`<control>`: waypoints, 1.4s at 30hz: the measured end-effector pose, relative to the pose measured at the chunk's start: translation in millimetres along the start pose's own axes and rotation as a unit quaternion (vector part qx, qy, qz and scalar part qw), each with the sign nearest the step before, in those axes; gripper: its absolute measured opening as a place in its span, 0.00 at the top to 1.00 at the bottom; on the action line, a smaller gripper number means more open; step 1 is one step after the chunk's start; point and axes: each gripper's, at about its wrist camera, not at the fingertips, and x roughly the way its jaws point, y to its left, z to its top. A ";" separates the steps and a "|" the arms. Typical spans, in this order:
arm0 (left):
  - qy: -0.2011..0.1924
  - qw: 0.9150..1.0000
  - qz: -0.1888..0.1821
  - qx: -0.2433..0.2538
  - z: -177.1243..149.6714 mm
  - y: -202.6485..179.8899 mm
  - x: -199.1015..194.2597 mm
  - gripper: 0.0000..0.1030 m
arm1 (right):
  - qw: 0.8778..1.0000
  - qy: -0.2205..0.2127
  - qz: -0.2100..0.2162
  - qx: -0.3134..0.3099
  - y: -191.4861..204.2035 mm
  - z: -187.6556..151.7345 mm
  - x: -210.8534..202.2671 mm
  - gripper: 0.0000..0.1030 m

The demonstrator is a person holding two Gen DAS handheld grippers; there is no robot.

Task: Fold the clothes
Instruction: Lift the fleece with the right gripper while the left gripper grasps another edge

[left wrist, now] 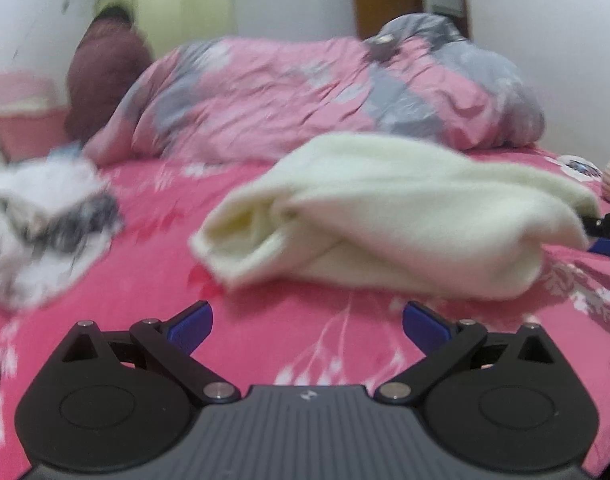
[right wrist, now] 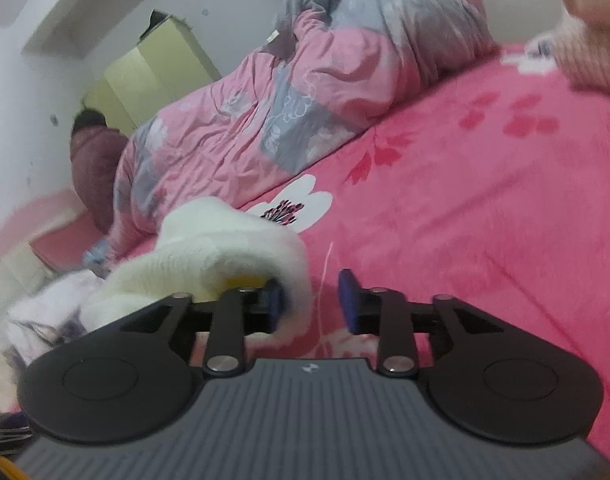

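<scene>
White walls (left wrist: 305, 0), pale yellow wardrobe (left wrist: 185, 8)

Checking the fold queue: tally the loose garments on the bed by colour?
Cream fleece garment: 1
White and grey patterned garment: 1
Total: 2
Not counted: pink and grey duvet bunched behind them.

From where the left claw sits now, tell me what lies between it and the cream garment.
Nothing visible: only bare pink bedsheet lies between the open left claw and the cream garment.
</scene>
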 end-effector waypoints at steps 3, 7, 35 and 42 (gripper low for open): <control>-0.014 1.000 -0.003 0.018 11.3 -10.3 7.2 0.01 | 0.999 0.011 0.020 0.035 -12.4 -0.3 1.7 0.56; -0.032 0.999 -0.007 0.043 26.3 -24.1 16.9 0.01 | 0.998 0.021 0.039 0.053 -20.6 -3.0 -4.8 0.49; 0.050 0.998 0.010 -0.043 1.7 0.6 69.9 0.13 | 0.972 0.123 0.162 0.115 55.8 12.9 31.4 0.18; 0.052 0.997 0.008 -0.048 -8.0 0.8 74.0 0.13 | 0.975 0.113 0.142 0.130 64.4 22.5 55.4 0.19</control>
